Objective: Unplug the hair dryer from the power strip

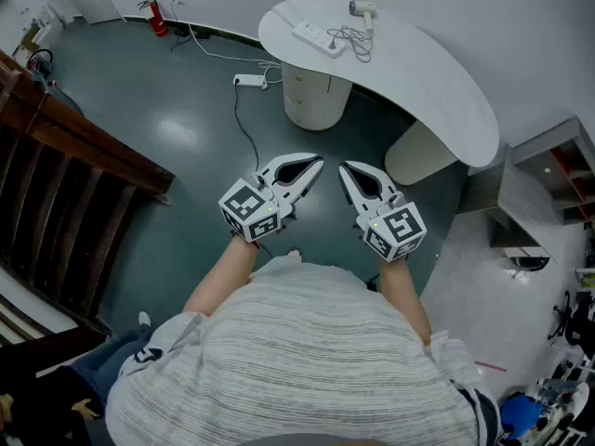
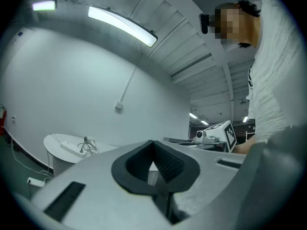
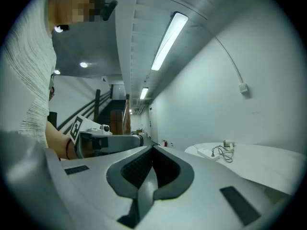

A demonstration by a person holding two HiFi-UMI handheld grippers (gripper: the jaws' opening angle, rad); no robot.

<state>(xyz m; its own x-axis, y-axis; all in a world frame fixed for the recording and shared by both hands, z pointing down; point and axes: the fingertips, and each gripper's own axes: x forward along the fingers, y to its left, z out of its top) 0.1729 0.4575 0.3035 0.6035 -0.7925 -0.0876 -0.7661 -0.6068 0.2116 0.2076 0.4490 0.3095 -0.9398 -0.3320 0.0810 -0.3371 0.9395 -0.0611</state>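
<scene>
Well, I'm eyeing the hair dryer [image 1: 363, 9] lying on the far table [image 1: 437, 91] beside the power strip [image 1: 319, 38]. I'm judging its plug [image 1: 333, 35] rigid, the strip light: pinch plug, pin strip. The left gripper [image 1: 314, 163] and right gripper [image 1: 345, 168] are hovering closed, empty, well away.

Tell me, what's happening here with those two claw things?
A person stands holding a left gripper and a right gripper, both shut and empty, pointing level ahead. The hair dryer and the power strip lie on the white table further on, with the cord bunched beside them. Neither gripper is near them, so the unplugging has not started.
</scene>
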